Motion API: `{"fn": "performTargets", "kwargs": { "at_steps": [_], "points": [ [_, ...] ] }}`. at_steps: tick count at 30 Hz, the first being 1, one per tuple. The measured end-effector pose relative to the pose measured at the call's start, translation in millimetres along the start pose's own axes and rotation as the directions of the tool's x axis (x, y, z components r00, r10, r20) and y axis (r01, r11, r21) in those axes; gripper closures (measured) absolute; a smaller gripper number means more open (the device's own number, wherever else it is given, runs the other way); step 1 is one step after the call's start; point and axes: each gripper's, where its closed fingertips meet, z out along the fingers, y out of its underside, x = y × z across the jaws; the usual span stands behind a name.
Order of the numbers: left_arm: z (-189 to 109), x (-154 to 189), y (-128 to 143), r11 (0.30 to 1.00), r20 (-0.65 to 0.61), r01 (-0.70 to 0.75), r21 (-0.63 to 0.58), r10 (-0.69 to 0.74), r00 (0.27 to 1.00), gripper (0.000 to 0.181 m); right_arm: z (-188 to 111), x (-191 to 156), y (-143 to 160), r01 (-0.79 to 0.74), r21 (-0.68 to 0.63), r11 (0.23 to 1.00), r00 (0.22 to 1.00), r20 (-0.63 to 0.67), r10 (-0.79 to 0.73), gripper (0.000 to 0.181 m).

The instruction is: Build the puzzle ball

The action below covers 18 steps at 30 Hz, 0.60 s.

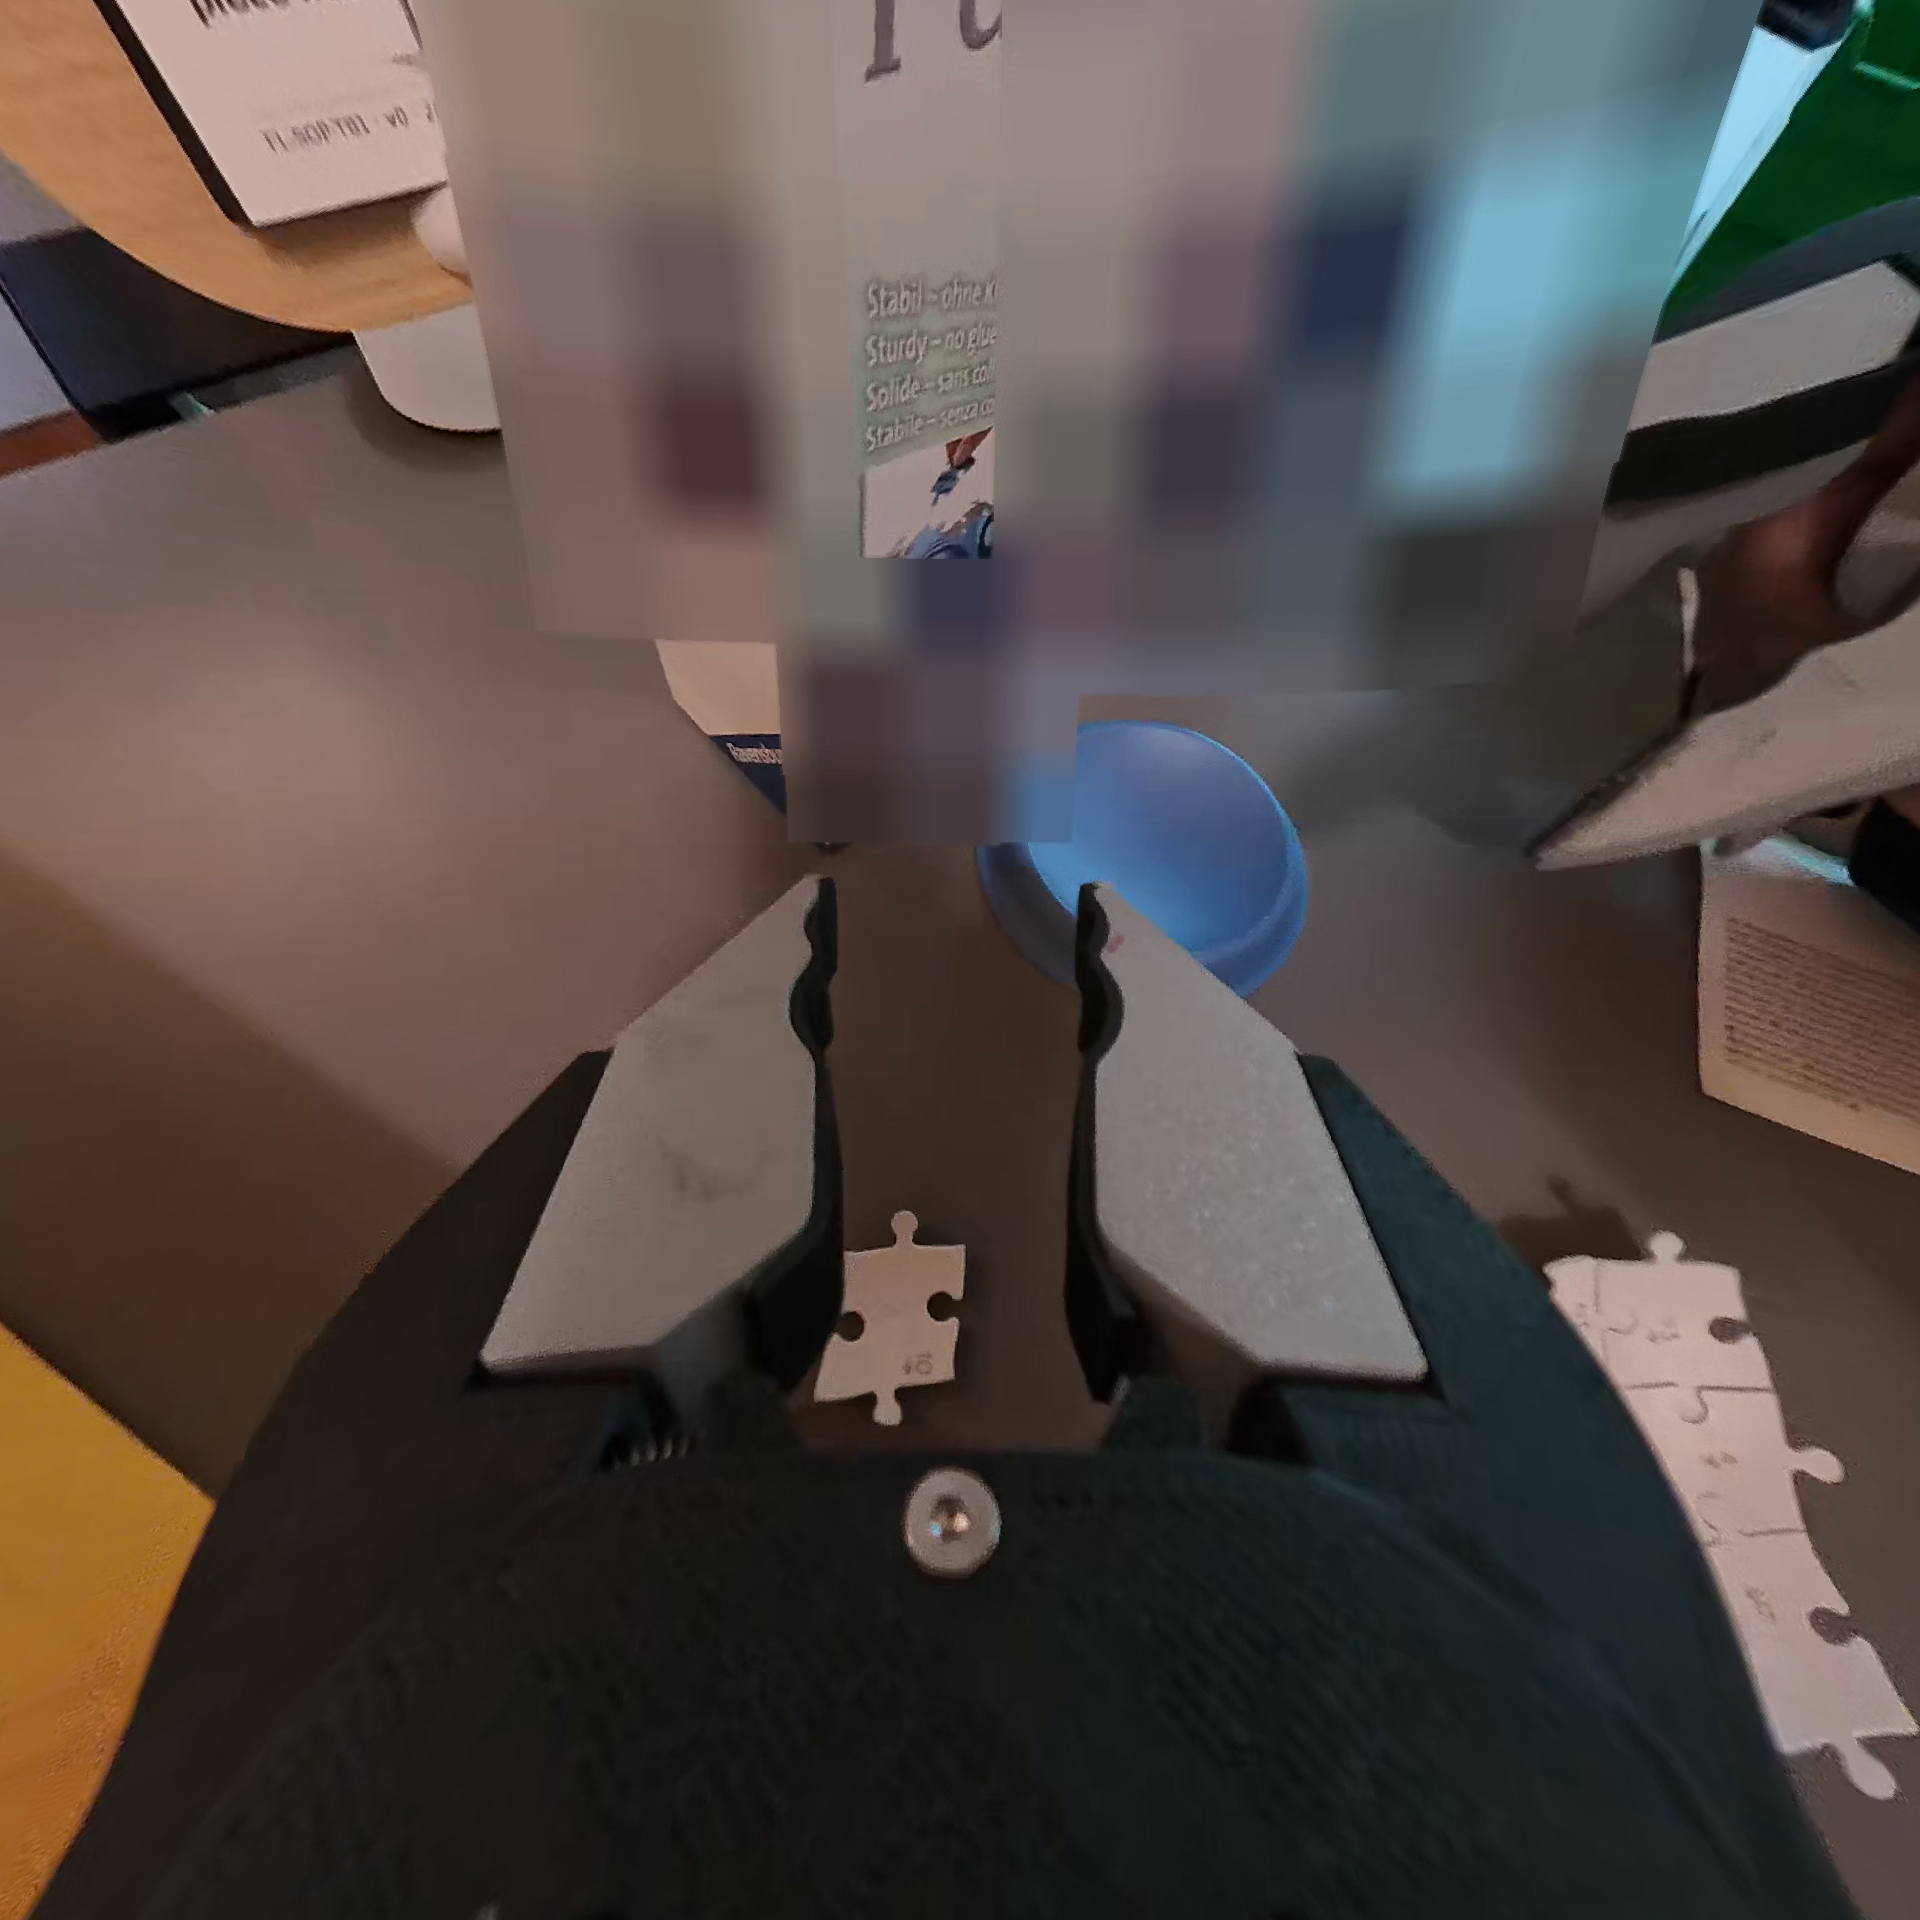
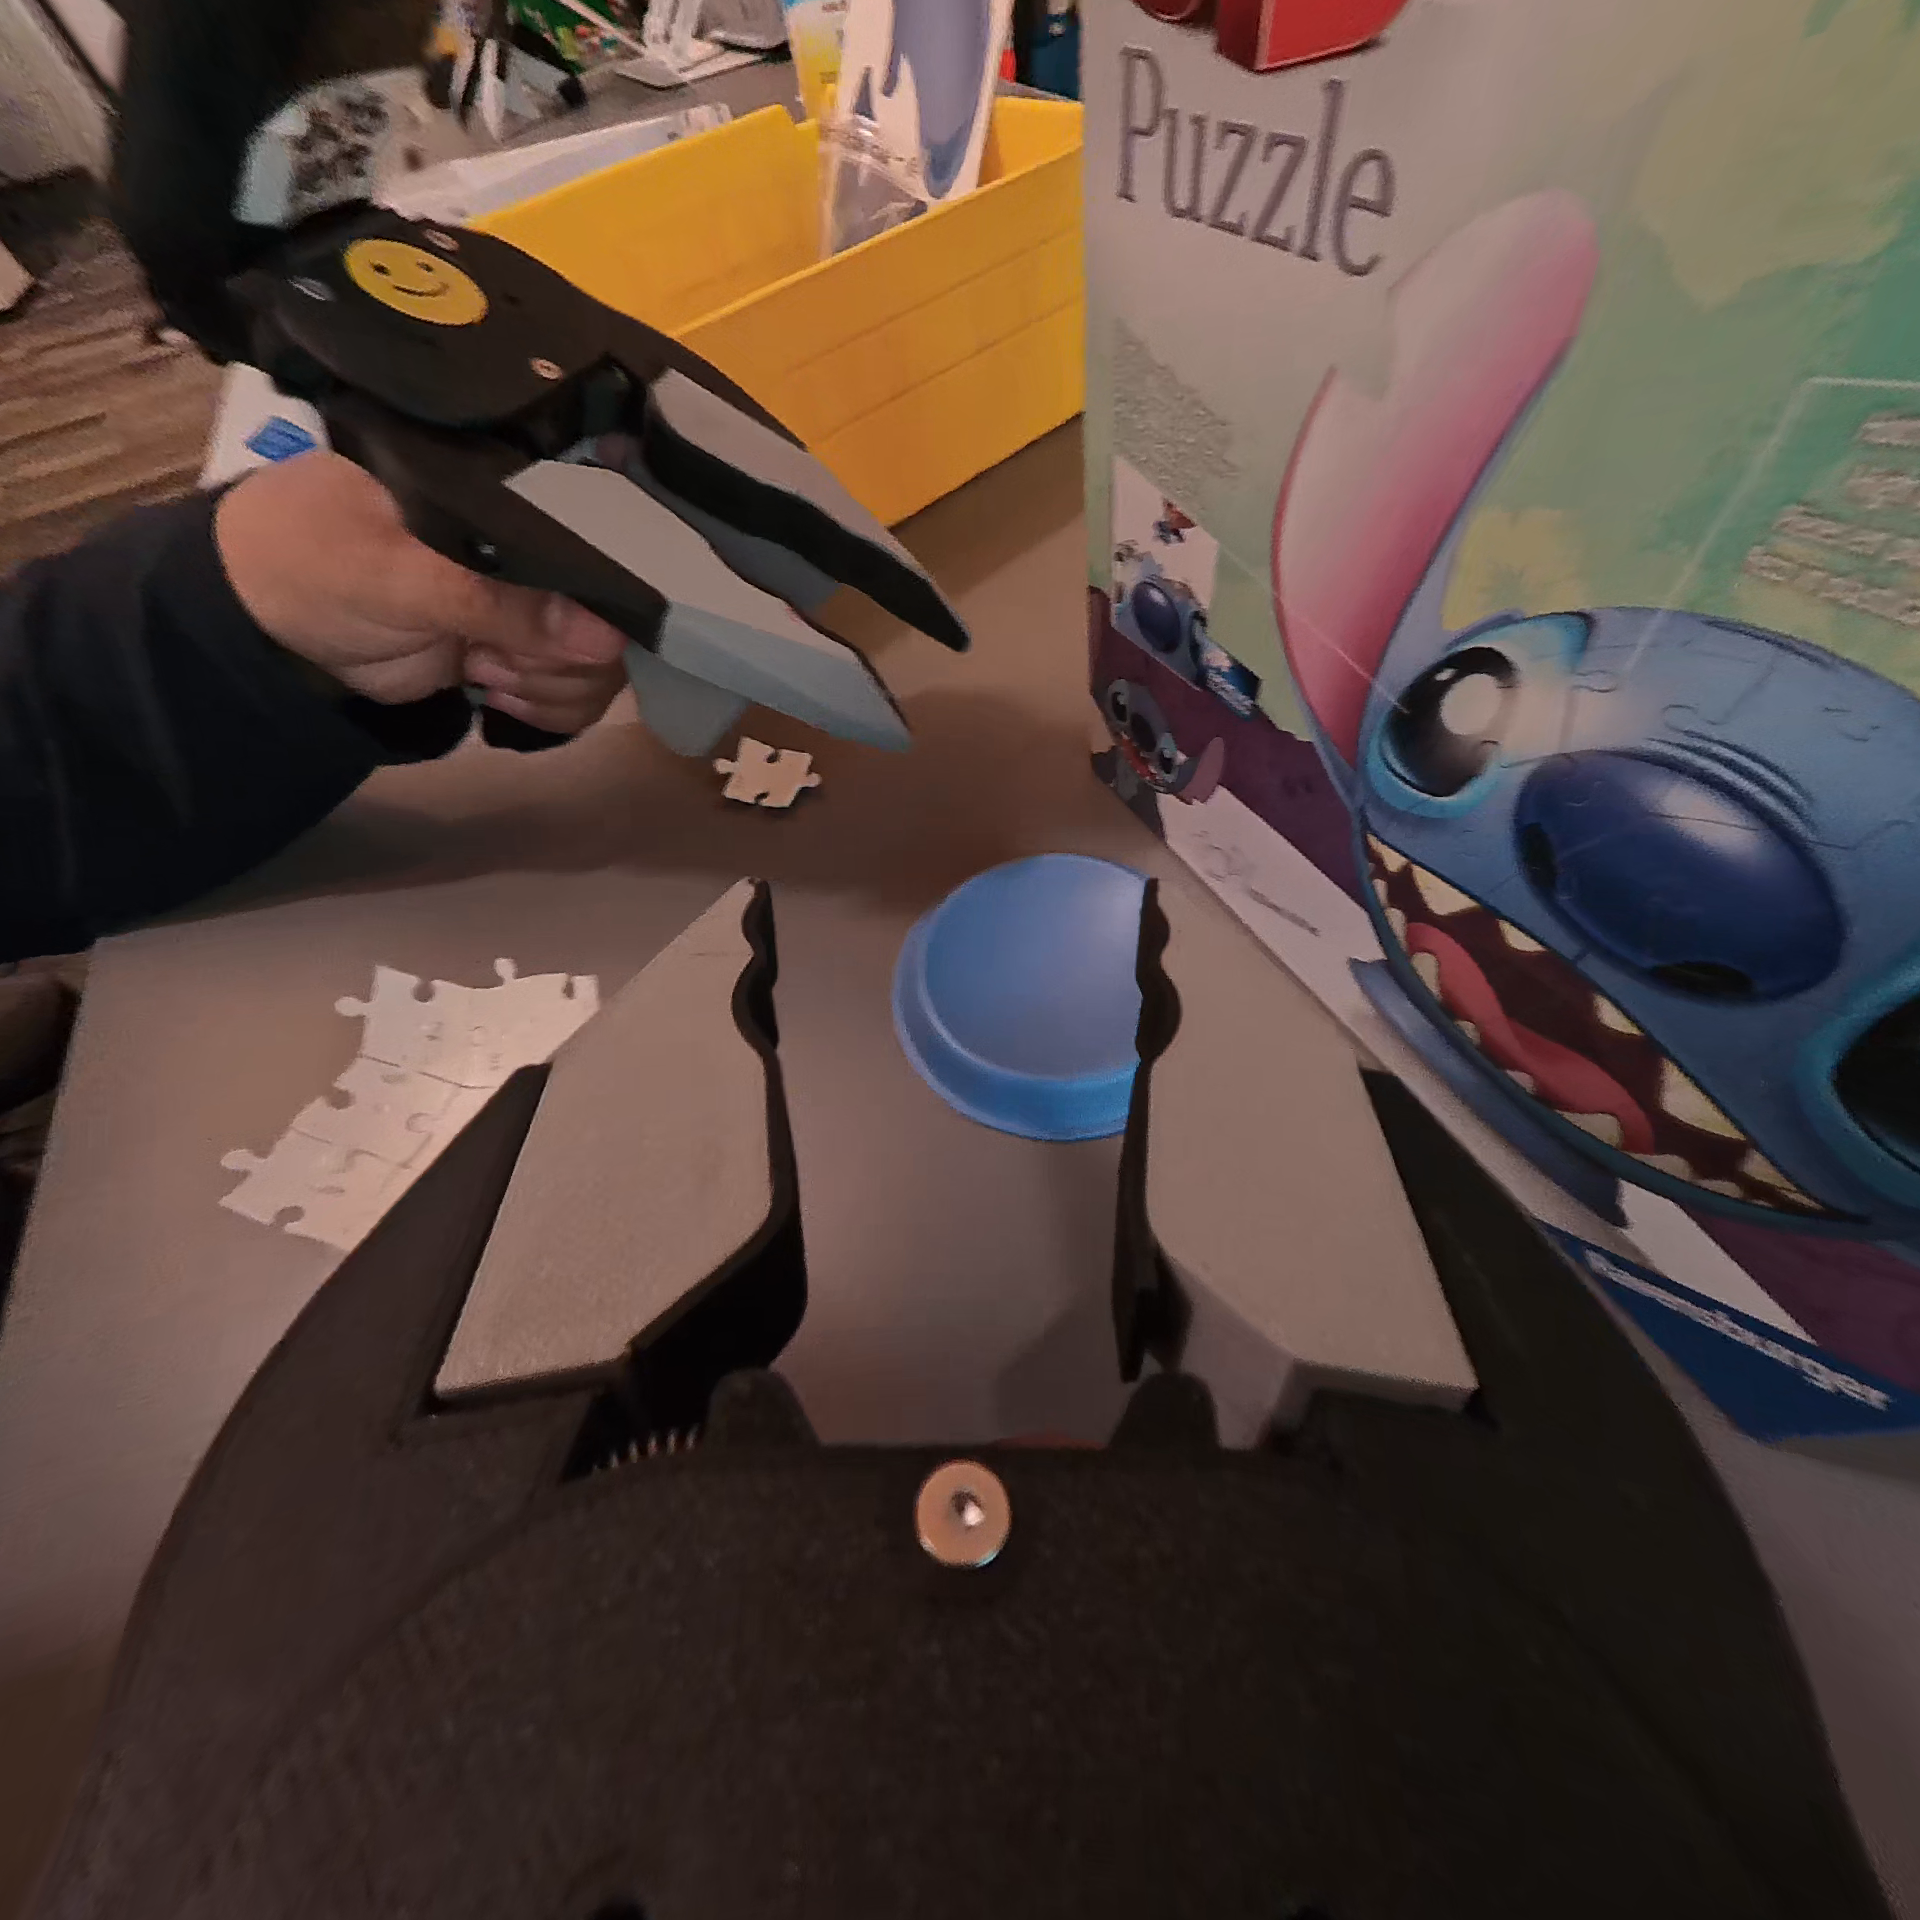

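Puzzle piece (image 1: 896,1317), single, white side up, flat on grey desk (image 1: 312,831), below left tool (image 1: 954,899), jaws wide, holding nothing. Joined strip of pieces (image 2: 410,1081) nearby on desk. Blue dome base (image 2: 1023,992) ahead of right tool (image 2: 954,902), also wide and empty. Puzzle box (image 2: 1507,623) upright just beside base.

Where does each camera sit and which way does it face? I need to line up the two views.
Left wrist view: on the left gripper, looking down along open fingers at a loose puzzle piece on the table.
Right wrist view: on the right gripper, facing the blue dome and puzzle box; a hand holds the other gripper.
Shared: dome, loose piece, joined pieces.
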Motion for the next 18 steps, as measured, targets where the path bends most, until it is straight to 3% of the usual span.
{"fn": "performTargets", "kwargs": {
  "at_steps": [4, 18],
  "points": [
    [2, -2, 3, 1.000, 0.012, 0.001, -0.001, -0.001, 1.000, 0.139, 1, -12, -3, -0.028, 0.030, 0.999, 0.998, 0.063, 0.026, 0.112],
    [8, -7, 15, 0.997, 0.049, -0.053, -0.049, 0.055, 0.997, 0.137, 7, -10, 3, -0.073, 0.016, 0.997, 0.993, 0.094, 0.072, 0.113]
  ]
}}
